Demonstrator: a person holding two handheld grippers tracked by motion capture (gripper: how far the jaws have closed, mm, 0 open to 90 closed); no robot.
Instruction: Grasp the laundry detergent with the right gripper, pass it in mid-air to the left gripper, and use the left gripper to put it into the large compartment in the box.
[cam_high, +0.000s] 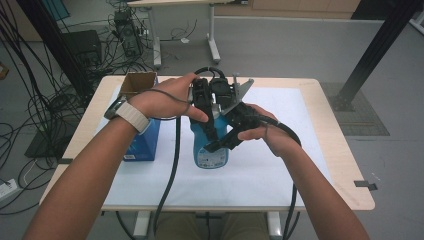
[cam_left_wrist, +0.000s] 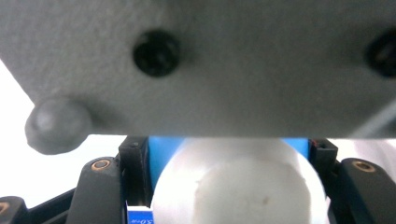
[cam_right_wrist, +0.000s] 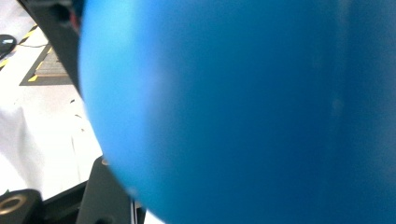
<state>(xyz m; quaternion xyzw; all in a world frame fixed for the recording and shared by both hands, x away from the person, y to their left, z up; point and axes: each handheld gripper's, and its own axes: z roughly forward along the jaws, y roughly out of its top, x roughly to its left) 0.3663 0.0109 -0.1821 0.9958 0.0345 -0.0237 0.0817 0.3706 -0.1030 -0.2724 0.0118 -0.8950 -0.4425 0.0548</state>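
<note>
Blue bottle (cam_high: 210, 150) stood upright mid-table on the white sheet (cam_high: 280, 150), label facing the person. Left gripper (cam_high: 209, 112) came down from above onto the bottle's top; in the left gripper view its two black jaws sat either side of the white cap (cam_left_wrist: 233, 186), close against it, so it looked clamped on the cap, though actual contact was hard to confirm through the blur. The other gripper's grey plate (cam_left_wrist: 196, 60) was overhead there. Right gripper (cam_high: 227, 140) came in from the right at a slant, jaws against the bottle's body; the right gripper view had blue plastic (cam_right_wrist: 243, 112) pressed right up to the lens, one black jaw edging out at lower left, the other hidden, so whether it was gripping could not be told. Blue carton (cam_high: 145, 135) with an open cardboard box (cam_high: 137, 82) on top stood just left of the bottle, behind the left wrist with its watch (cam_high: 127, 114)
</note>
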